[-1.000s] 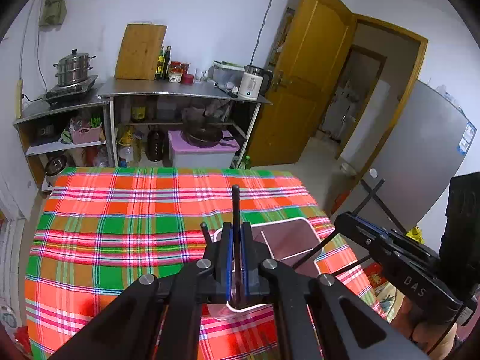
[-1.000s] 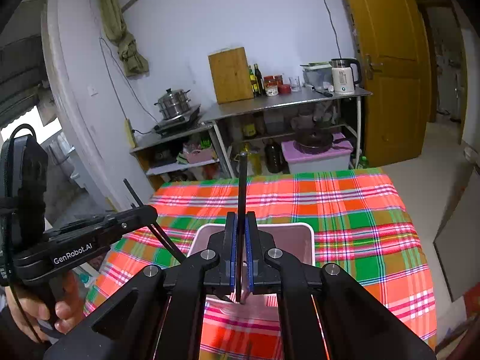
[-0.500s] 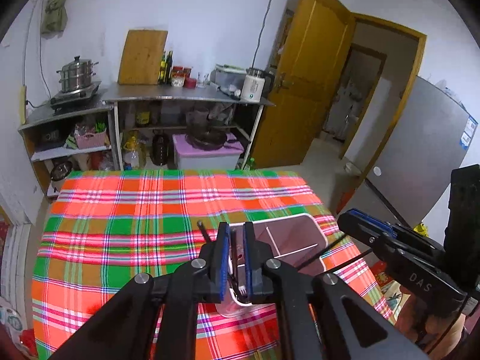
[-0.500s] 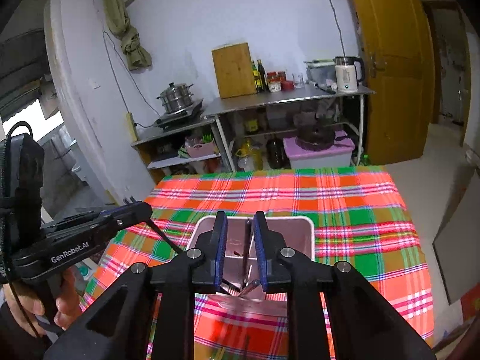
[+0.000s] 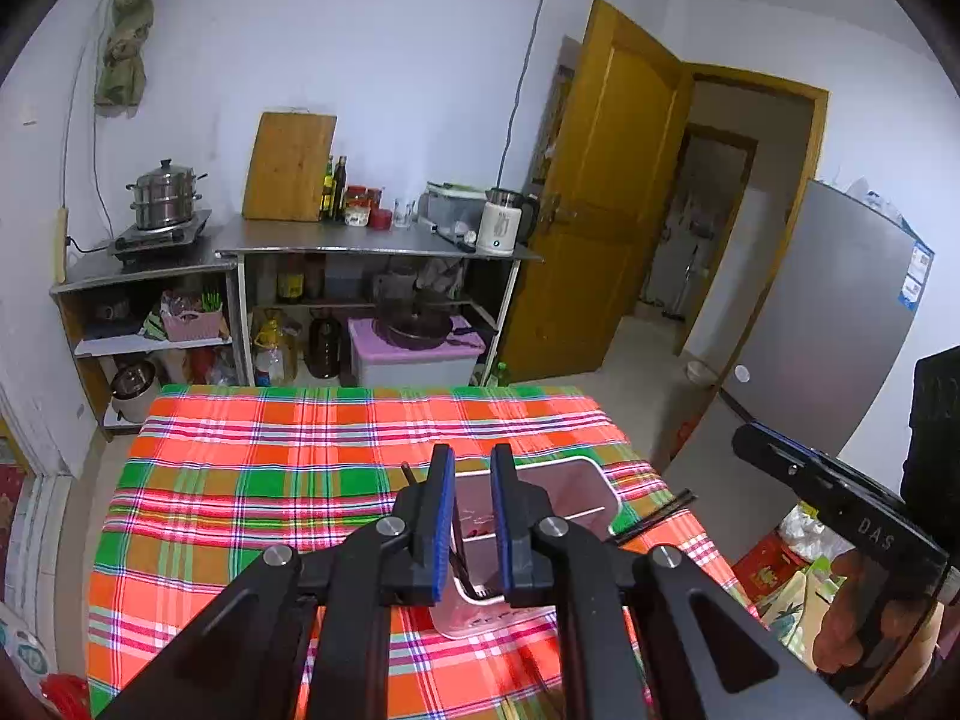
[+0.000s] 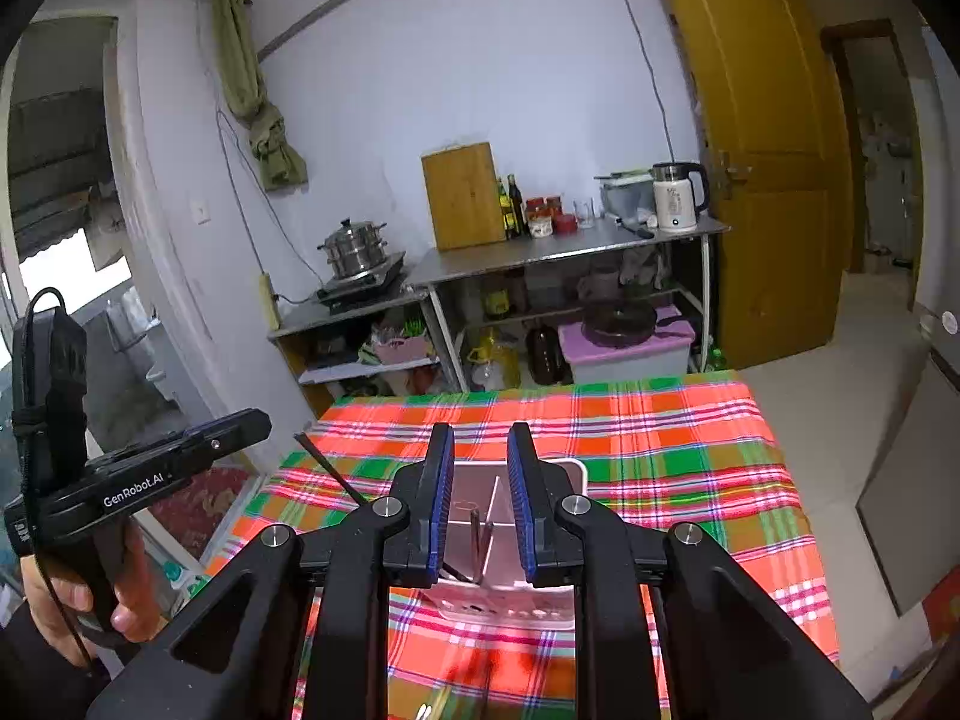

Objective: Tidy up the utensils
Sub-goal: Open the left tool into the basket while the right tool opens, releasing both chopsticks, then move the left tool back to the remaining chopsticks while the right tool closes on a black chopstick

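Both claws over the table w/ the plaid cloth (image 5: 252, 480), red/green/orange checks. Task thing = utensil box (image 5: 543, 525), pale pinkish-white plastic, rectangular w/ rounded corners, thin divider splitting it into compartments, row of small holes in the near wall (seen in right cam). It sits on the cloth at the near side of the table, right of centre in left cam, straight under the right claw in right cam. Inside: dark thin chopsticks (image 6: 477, 546) leaning on the divider; can't tell the count or which compartment for sure. More dark sticks (image 5: 657, 516) lie on the cloth just beside the box's right edge. Left claw (image 5: 471, 525): jaws apart by a narrow gap, nothing between the blue pads, I see the box through the gap. Right claw (image 6: 480, 507): jaws apart a bit wider, also empty, hanging above the box, not touching it.
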`<state>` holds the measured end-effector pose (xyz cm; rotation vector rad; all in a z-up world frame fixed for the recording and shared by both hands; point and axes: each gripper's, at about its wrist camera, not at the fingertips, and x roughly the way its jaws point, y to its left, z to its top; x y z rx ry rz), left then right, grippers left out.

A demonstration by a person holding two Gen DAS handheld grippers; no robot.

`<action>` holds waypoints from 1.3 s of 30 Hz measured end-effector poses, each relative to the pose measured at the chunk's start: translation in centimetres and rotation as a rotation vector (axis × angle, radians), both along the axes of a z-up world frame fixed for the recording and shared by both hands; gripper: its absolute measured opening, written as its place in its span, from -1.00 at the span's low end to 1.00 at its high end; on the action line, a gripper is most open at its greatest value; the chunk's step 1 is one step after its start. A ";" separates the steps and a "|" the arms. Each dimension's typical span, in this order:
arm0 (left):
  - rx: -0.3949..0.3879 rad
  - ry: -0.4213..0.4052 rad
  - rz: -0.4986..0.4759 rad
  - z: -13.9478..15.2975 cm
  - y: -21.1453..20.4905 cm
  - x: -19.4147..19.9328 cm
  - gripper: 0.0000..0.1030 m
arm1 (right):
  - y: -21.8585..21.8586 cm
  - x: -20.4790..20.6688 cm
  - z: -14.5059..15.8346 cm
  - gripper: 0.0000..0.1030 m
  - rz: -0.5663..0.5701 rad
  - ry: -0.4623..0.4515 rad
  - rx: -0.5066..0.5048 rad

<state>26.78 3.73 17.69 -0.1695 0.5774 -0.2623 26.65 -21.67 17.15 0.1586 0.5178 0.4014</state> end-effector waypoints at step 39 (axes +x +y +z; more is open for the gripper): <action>-0.064 0.214 -0.080 -14.9 -4.7 -12.4 -0.78 | -6.1 -13.0 -12.6 -0.64 -0.076 0.206 -0.007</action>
